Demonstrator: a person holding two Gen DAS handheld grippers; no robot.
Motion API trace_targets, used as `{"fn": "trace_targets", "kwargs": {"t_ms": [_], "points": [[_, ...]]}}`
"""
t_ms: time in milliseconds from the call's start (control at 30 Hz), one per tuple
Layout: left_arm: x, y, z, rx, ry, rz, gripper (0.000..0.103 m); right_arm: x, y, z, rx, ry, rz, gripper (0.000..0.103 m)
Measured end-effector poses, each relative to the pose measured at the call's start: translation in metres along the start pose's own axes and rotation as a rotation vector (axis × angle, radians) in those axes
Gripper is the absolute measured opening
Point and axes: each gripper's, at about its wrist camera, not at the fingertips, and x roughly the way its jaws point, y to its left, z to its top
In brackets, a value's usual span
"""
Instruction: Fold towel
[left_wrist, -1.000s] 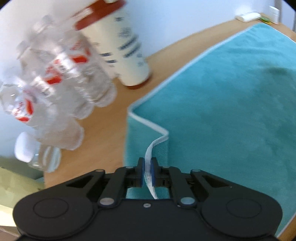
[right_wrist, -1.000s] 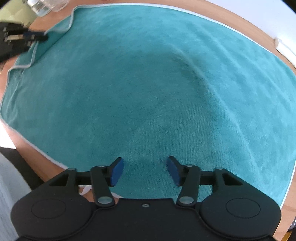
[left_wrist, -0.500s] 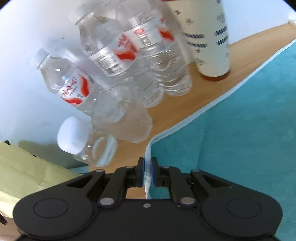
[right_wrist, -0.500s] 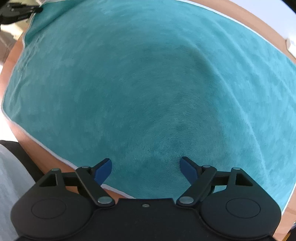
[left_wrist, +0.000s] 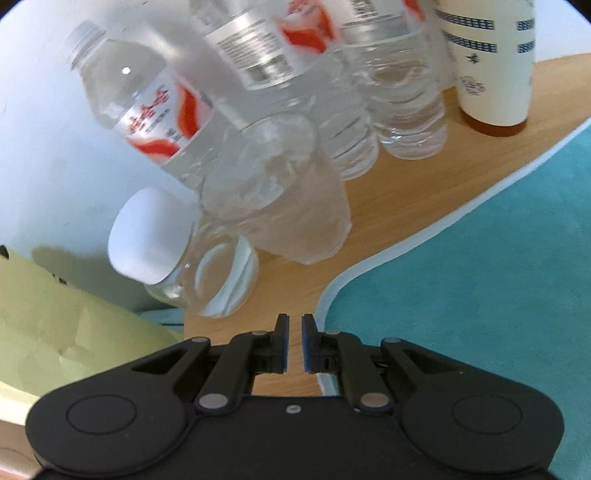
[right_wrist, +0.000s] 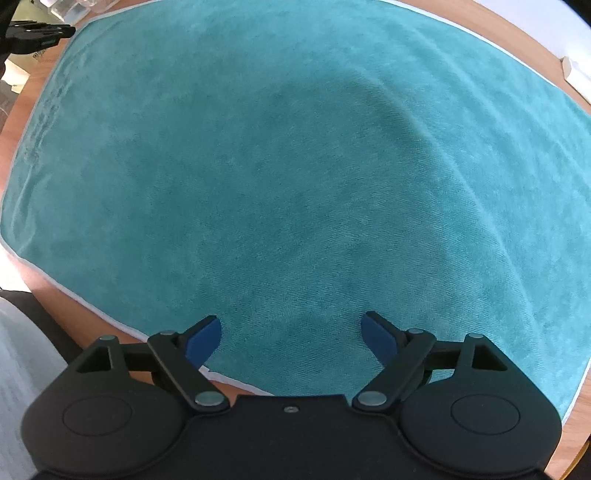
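I see left tool (left_wrist: 293, 341) narrowly parted, empty, beside towel (right_wrist: 295, 177) corner; right tool (right_wrist: 291, 338) wide over towel's near edge.

In the left wrist view the water bottles (left_wrist: 280, 122) are smearing with blur, their label print unreadable, and the tallest are running off the top edge. The cream canister (left_wrist: 487, 62) is losing its top there too. The black gripper body is covering the towel's (left_wrist: 480, 295) near corner and part of the worktop (left_wrist: 417, 192). In the right wrist view the left gripper (right_wrist: 68, 31) is showing only its fingers (right_wrist: 55, 31), too small to judge, and a white object (right_wrist: 576, 72) is being cut off at the right edge.
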Motion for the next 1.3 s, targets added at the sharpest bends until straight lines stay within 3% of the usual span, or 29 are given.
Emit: {"fn": "trace_targets", "kwargs": {"t_ms": [67, 167, 200, 467, 633, 733, 800, 1067, 1133, 1200, 1233, 1300], "points": [[-0.006, 0.002, -0.002, -0.004, 0.0, -0.026, 0.015, 0.0, 0.001, 0.002, -0.002, 0.004, -0.001, 0.088], [-0.022, -0.002, -0.006, 0.01, -0.032, -0.066, 0.039, 0.0, 0.002, 0.006, 0.007, 0.011, 0.002, 0.089], [-0.027, -0.006, -0.007, 0.017, -0.042, -0.088, 0.041, 0.0, 0.002, 0.008, 0.014, 0.013, 0.005, 0.089], [-0.043, -0.038, -0.009, 0.05, -0.09, -0.202, 0.042, 0.0, 0.005, 0.017, 0.037, 0.018, -0.003, 0.087], [-0.033, -0.043, -0.009, 0.006, -0.127, -0.197, 0.035, 0.001, 0.007, 0.022, 0.054, 0.012, 0.004, 0.089], [-0.029, -0.043, -0.009, 0.036, -0.134, -0.19, 0.036, 0.002, 0.009, 0.025, 0.056, 0.013, 0.007, 0.09], [-0.021, -0.039, -0.008, 0.027, -0.127, -0.183, 0.043, 0.002, 0.01, 0.027, 0.057, 0.013, 0.007, 0.09], [-0.024, -0.021, -0.006, -0.039, -0.078, -0.197, 0.045, 0.0, 0.012, 0.039, 0.086, 0.002, -0.009, 0.091], [-0.04, -0.02, -0.006, -0.057, -0.069, -0.234, 0.063, -0.006, 0.011, 0.042, 0.105, -0.022, -0.046, 0.091], [-0.055, -0.021, -0.007, -0.079, -0.065, -0.271, 0.095, -0.014, 0.012, 0.046, 0.126, -0.068, -0.059, 0.091], [-0.062, -0.024, -0.007, -0.073, -0.068, -0.291, 0.101, -0.019, 0.013, 0.047, 0.138, -0.091, -0.062, 0.091], [-0.074, -0.032, -0.007, -0.051, -0.074, -0.32, 0.103, -0.028, 0.017, 0.05, 0.162, -0.137, -0.073, 0.091]]}}
